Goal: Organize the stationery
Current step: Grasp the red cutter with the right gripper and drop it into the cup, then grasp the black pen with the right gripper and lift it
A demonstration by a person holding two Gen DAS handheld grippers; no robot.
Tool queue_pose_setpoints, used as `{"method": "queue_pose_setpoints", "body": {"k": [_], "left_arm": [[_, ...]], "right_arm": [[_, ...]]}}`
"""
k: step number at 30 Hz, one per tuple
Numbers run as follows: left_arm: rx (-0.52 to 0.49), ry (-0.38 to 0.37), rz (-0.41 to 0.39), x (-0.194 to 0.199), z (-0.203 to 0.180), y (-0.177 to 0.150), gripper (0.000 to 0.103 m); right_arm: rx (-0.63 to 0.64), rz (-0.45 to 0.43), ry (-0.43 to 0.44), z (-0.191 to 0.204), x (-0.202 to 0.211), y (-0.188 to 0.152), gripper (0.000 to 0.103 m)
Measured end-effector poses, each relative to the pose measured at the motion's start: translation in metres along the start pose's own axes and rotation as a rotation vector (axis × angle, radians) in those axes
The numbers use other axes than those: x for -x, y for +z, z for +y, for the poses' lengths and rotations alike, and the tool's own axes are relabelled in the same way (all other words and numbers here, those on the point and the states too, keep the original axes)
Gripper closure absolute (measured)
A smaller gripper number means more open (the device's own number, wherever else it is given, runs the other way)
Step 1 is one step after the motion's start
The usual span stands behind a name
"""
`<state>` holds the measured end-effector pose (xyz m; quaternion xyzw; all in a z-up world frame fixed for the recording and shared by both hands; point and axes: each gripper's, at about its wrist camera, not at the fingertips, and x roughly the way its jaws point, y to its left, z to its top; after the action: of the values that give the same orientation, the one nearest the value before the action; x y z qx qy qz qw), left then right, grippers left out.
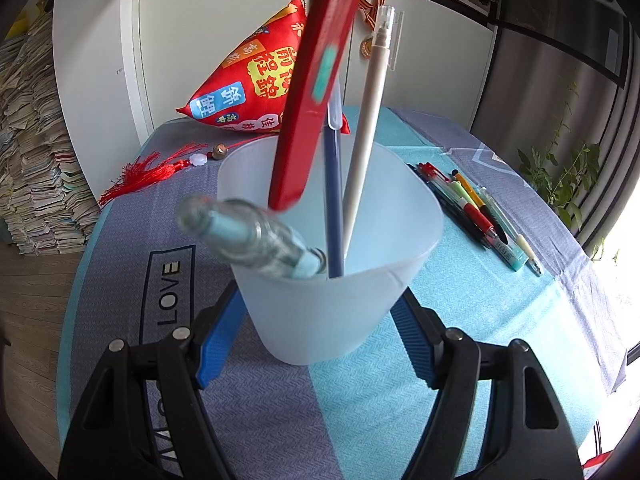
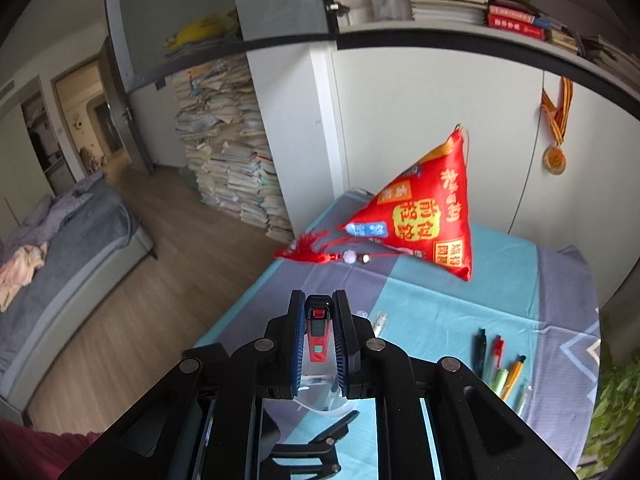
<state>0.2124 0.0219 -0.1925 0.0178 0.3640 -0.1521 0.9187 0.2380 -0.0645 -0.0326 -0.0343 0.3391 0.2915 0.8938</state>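
Note:
My left gripper (image 1: 320,312) is shut on a translucent white cup (image 1: 332,280) standing on the tablecloth. The cup holds a dark blue pen (image 1: 334,200), a white pen (image 1: 366,132) and a clear teal pen (image 1: 256,240) that leans over its left rim. A flat red tool (image 1: 316,88) with a teal patch hangs from above, its lower end inside the cup mouth. My right gripper (image 2: 319,336) is shut on this red tool (image 2: 319,340) above the cup rim (image 2: 332,410). Several loose pens (image 1: 480,216) lie to the right of the cup, and they also show in the right wrist view (image 2: 500,364).
A red triangular cushion (image 1: 256,80) with a red tassel (image 1: 148,172) sits at the table's back. The blue and grey tablecloth (image 1: 380,400) covers the table. Stacks of books (image 2: 232,152) stand on the floor at the left. A leafy plant (image 1: 560,176) is at the right edge.

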Motion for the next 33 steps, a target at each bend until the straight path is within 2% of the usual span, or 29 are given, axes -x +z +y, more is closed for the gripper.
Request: {"method": "queue_pose_setpoints", "body": {"k": [12, 16, 20, 25, 27, 31, 33], "left_arm": [[0.000, 0.000, 0.000, 0.000, 0.000, 0.000, 0.030], [0.000, -0.001, 0.002, -0.002, 0.000, -0.001, 0.030], [0.000, -0.001, 0.002, -0.002, 0.000, -0.001, 0.030], [0.000, -0.001, 0.002, -0.002, 0.000, -0.001, 0.030], [-0.001, -0.001, 0.002, -0.002, 0.000, -0.001, 0.030], [-0.001, -0.001, 0.002, -0.002, 0.000, -0.001, 0.030], [-0.001, -0.001, 0.002, -0.002, 0.000, -0.001, 0.030]], "right_arm": [[-0.025, 0.092, -0.011, -0.010, -0.034, -0.010, 0.089], [-0.029, 0.075, -0.016, -0.011, -0.029, -0.011, 0.089], [-0.057, 0.021, -0.033, -0.017, -0.014, -0.009, 0.089], [-0.114, -0.164, -0.154, -0.037, 0.030, -0.009, 0.089], [-0.150, -0.210, -0.149, -0.051, 0.044, -0.012, 0.089], [-0.210, -0.153, -0.225, -0.088, 0.045, -0.021, 0.089], [-0.226, -0.071, -0.257, -0.106, 0.031, -0.029, 0.089]]}}
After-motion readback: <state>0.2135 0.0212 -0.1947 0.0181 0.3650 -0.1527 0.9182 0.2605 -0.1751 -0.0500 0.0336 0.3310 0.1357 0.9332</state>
